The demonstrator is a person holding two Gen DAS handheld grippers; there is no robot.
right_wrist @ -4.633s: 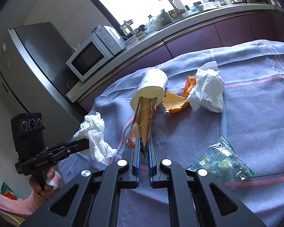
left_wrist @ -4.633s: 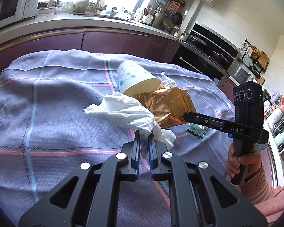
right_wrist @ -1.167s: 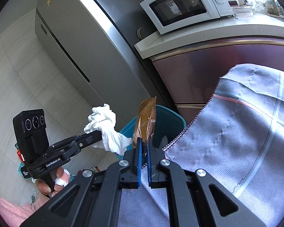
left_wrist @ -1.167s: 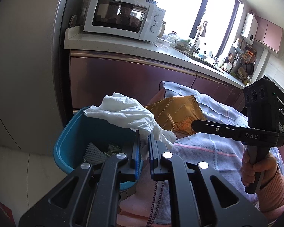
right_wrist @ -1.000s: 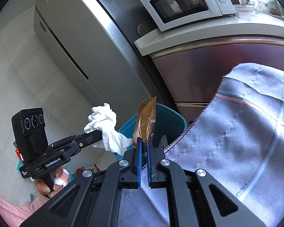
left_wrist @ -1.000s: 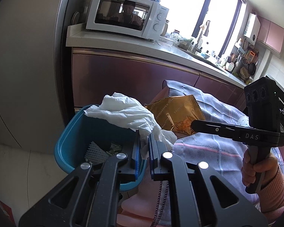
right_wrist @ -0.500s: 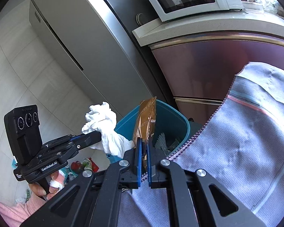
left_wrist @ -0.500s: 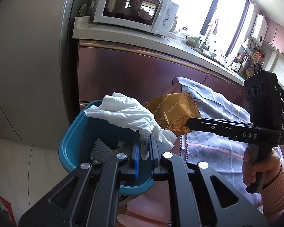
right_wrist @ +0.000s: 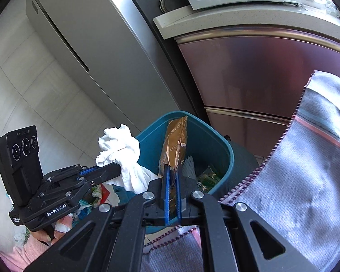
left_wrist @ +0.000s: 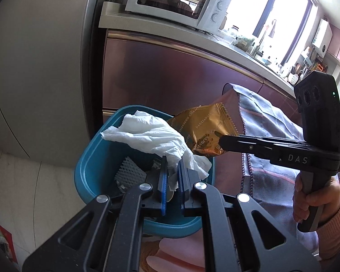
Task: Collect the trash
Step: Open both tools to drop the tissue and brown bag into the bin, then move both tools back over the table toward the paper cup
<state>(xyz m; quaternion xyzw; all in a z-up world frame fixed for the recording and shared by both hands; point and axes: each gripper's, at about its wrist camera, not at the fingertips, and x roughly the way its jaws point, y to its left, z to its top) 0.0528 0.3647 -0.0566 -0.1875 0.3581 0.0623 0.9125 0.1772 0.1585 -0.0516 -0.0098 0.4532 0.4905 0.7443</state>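
Note:
My left gripper (left_wrist: 172,162) is shut on a crumpled white tissue (left_wrist: 147,136) and holds it over the teal trash bin (left_wrist: 95,156). My right gripper (right_wrist: 172,170) is shut on a gold snack wrapper (right_wrist: 175,145) and holds it upright over the same bin (right_wrist: 206,142). Each gripper shows in the other's view: the right one (left_wrist: 222,139) with the wrapper (left_wrist: 206,127), the left one (right_wrist: 117,170) with the tissue (right_wrist: 120,149). The bin holds a white foam net (left_wrist: 130,172) and other scraps.
The blue-grey tablecloth (right_wrist: 306,181) hangs over the table edge to the right of the bin. Maroon cabinets (left_wrist: 170,74) with a microwave (left_wrist: 176,2) on the counter stand behind. A steel fridge (right_wrist: 97,52) is at the left. More litter (right_wrist: 86,201) lies on the floor.
Both grippers have moved from the table to over the bin and come lower and closer to it. Each keeps its hold on its piece of trash.

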